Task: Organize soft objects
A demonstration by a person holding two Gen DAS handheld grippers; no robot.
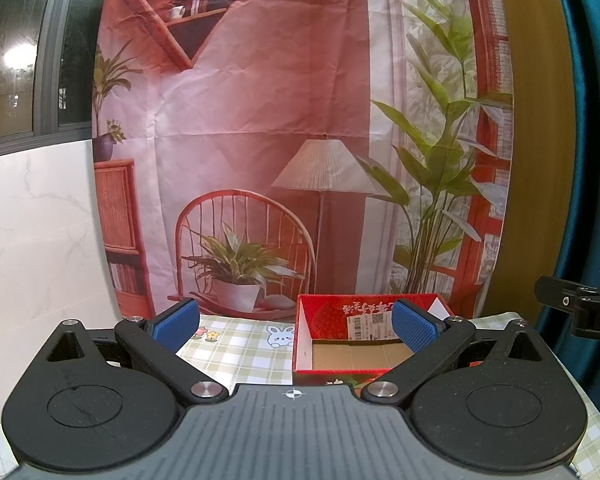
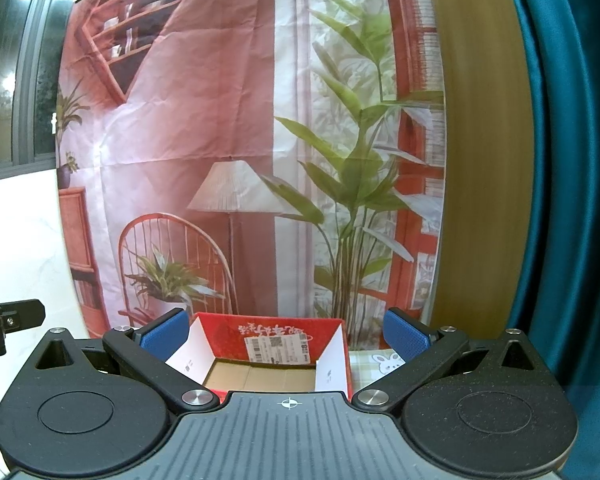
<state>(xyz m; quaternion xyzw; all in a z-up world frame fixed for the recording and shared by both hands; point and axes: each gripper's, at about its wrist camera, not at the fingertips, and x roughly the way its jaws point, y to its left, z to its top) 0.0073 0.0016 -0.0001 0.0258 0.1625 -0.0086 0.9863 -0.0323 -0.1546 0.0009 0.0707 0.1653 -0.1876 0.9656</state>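
Jaws stand wide apart and empty on both: our left hand-held gripper (image 1: 295,322) and our right hand-held gripper (image 2: 286,334). Just beyond, the red box (image 2: 296,330) sits open on the checked tabletop (image 1: 236,344), at twelve o'clock from the right, one o'clock from the left. We see no soft objects; the right looks better lined up.
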